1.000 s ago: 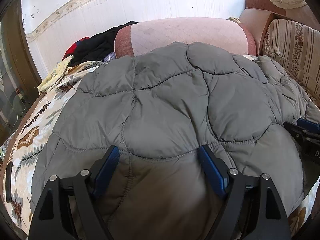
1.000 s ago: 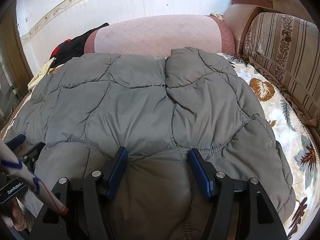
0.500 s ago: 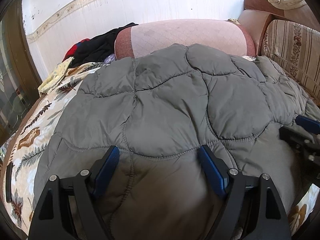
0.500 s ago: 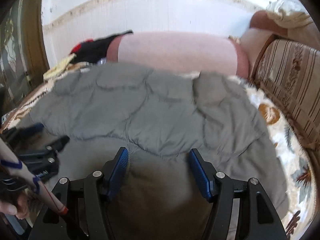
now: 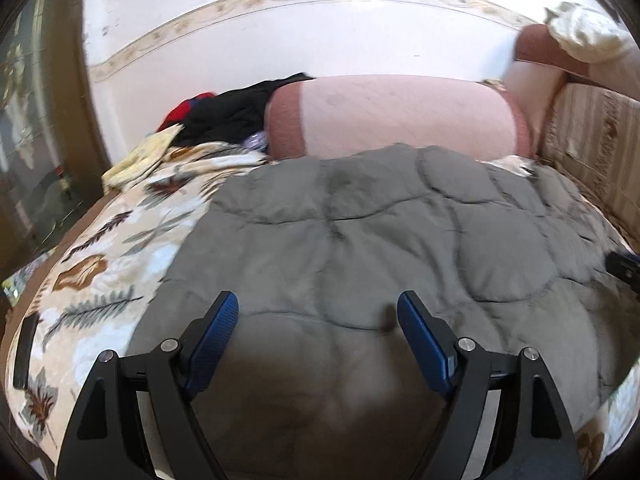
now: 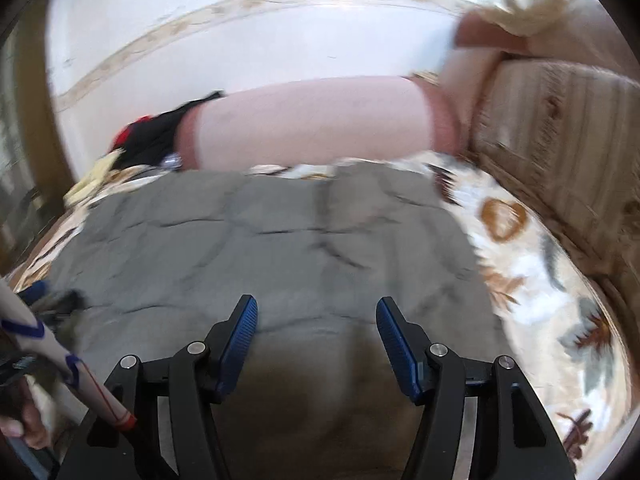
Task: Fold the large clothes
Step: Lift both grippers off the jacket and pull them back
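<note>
Both views pulling back from grey quilted jacket; left gripper and right gripper gaping wide, gripping nothing; right view blurring, near hem at 6 o'clock shadowed.

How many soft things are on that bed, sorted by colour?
Grey: 1, the quilted jacket
Pink: 1, the bolster
Black and red: 1, the clothes heap
Pale yellow: 1, the cloth
Total: 4, all lying on the leaf-print bedspread.

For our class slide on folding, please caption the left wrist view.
Open left gripper over a grey quilted jacket spread on a leaf-print bedspread.
</note>
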A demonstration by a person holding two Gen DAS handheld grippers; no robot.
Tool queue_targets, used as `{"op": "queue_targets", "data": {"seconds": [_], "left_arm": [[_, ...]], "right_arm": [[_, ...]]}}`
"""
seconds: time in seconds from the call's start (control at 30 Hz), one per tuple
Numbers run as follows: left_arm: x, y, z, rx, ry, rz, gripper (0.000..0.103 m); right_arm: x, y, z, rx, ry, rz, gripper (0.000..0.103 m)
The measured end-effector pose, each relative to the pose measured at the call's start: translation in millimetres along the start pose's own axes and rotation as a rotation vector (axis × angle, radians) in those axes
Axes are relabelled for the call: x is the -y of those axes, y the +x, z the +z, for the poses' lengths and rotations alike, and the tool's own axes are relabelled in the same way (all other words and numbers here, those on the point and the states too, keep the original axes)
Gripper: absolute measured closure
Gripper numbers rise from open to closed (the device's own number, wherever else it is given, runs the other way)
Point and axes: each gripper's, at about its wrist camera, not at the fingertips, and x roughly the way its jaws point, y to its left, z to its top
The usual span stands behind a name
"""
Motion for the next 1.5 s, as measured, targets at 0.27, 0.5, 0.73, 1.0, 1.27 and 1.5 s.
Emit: {"op": "queue_targets", "data": {"seconds": [0.27,0.5,0.73,1.0,1.27,1.5], "left_arm": [[-5.1,17.3,-5.2,-0.079,-0.012,0.024,0.021],[-2.1,18.5,-6.5,-0.079,-0.006,0.029,0.021],[-1.0,19.1,-6.3,-0.078,-0.003,0.030,0.021],[-1.6,19.3,-6.4,-0.078,-0.002,0.031,0.020],[-1.1,-21.7,-4.7,0.026,0.006,0.016,0.020],[-2.8,-98.5,-36.2,0.124,-0.016,-0.014,0.015]], "right_arm": [[9.5,18.5,-7.2,-0.089,0.041,-0.052,0.037],[10.0,19.4,-9.5,-0.088,0.034,-0.063,0.037],[10.4,0.9,-3.6,-0.002,0.024,-0.107,0.037],[25.4,20.4,-9.0,-0.100,0.087,-0.088,0.037],[-0.6,-23.9,-10.9,0.022,0.016,-0.068,0.037],[-40.5,-111.4,-56.7,0.126,-0.088,0.017,0.026]]}}
